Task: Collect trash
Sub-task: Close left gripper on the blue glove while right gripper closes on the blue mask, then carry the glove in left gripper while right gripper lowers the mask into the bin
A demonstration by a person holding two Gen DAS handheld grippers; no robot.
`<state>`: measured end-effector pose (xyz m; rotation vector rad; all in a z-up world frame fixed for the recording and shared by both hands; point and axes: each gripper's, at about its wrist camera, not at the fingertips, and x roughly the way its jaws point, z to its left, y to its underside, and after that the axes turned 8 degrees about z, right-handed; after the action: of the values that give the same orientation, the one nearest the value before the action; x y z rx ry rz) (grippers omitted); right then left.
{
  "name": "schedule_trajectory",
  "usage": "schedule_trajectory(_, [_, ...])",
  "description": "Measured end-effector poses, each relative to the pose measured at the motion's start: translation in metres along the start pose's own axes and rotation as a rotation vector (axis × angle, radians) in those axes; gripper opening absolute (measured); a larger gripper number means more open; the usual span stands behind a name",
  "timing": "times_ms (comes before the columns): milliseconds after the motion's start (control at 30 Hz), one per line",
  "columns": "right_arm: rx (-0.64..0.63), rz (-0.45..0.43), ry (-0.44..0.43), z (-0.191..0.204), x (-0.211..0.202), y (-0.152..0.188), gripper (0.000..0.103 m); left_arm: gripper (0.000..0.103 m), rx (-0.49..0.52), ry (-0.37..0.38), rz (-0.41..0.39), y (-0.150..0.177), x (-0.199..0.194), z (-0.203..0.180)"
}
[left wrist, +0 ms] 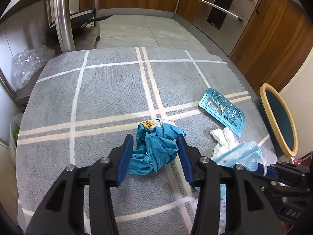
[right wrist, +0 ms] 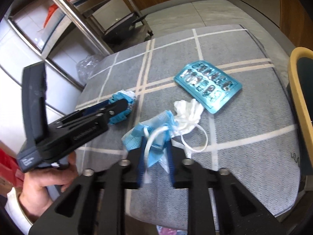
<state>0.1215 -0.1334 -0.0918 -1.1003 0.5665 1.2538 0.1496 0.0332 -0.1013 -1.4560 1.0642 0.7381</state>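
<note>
Two tools over the bench (left wrist: 109, 90), which wears a grey cloth with a white grid. Left tool (left wrist: 155, 143): jaws apart, straddling the crumpled blue wrapper (left wrist: 156, 146), which lies on the cloth; pads not pressing it. Right tool (right wrist: 155, 152): clenched on the blue face mask (right wrist: 154, 135), white ear loop trailing between the jaws. White crumpled tissue (right wrist: 188, 113) touches the mask on its far side. Teal blister pack (right wrist: 208, 86) lies flat just beyond the tissue. Yellow-rimmed bin (left wrist: 279, 119) at the bench's right edge.
</note>
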Motion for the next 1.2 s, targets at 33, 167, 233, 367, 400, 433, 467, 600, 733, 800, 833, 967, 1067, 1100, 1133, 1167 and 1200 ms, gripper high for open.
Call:
schedule_trajectory(33, [-0.004,-0.003,-0.009,0.001,-0.002,0.0,0.013,0.045,0.006,-0.012,0.002,0.0,0.001,-0.001])
schedule_trajectory(167, [0.011,-0.034,-0.049,-0.001,-0.016,0.001,0.011,0.037,0.005,-0.01,0.011,0.001,0.004,0.002])
schedule_trajectory(233, [0.025,-0.056,-0.07,-0.004,-0.026,-0.001,0.011,0.028,-0.005,0.001,0.008,0.0,0.003,0.005])
schedule_trajectory(367, [0.052,-0.106,-0.101,-0.011,-0.049,-0.005,0.011,0.027,-0.013,0.003,-0.009,0.0,-0.003,0.006])
schedule_trajectory(400, [0.056,-0.119,-0.106,-0.013,-0.055,-0.006,0.011,0.026,-0.016,0.004,-0.013,0.0,-0.004,0.006])
schedule_trajectory(433, [0.062,-0.135,-0.115,-0.016,-0.063,-0.006,0.011,0.026,-0.022,0.005,-0.022,0.0,-0.006,0.007])
schedule_trajectory(467, [0.068,-0.146,-0.121,-0.017,-0.069,-0.008,0.011,0.026,-0.028,0.004,-0.029,0.0,-0.009,0.007])
schedule_trajectory(600, [0.069,-0.185,-0.103,-0.024,-0.088,-0.011,0.011,0.026,-0.056,0.02,-0.055,-0.001,-0.017,0.009])
schedule_trajectory(733, [0.067,-0.202,-0.051,-0.037,-0.103,-0.009,0.011,0.026,-0.066,0.046,-0.084,-0.004,-0.026,0.003])
schedule_trajectory(800, [0.071,-0.206,-0.023,-0.046,-0.109,-0.004,0.011,0.026,-0.061,0.059,-0.095,-0.006,-0.03,-0.001])
schedule_trajectory(833, [0.077,-0.209,-0.012,-0.051,-0.113,-0.002,0.011,0.026,-0.058,0.066,-0.101,-0.006,-0.033,-0.005])
schedule_trajectory(967, [0.108,-0.229,0.021,-0.071,-0.126,0.007,0.011,0.026,-0.04,0.103,-0.12,-0.011,-0.042,-0.024])
schedule_trajectory(1067, [0.129,-0.247,0.046,-0.085,-0.135,0.014,0.011,0.026,-0.014,0.134,-0.136,-0.015,-0.049,-0.043])
schedule_trajectory(1100, [0.134,-0.252,0.056,-0.09,-0.139,0.016,0.011,0.026,-0.007,0.144,-0.14,-0.016,-0.051,-0.048])
schedule_trajectory(1133, [0.141,-0.256,0.067,-0.095,-0.142,0.02,0.011,0.026,0.001,0.159,-0.146,-0.018,-0.054,-0.055])
schedule_trajectory(1167, [0.145,-0.26,0.079,-0.099,-0.145,0.022,0.011,0.026,0.006,0.171,-0.15,-0.019,-0.055,-0.061])
schedule_trajectory(1200, [0.148,-0.263,0.087,-0.102,-0.147,0.024,0.011,0.026,0.012,0.182,-0.153,-0.019,-0.057,-0.065])
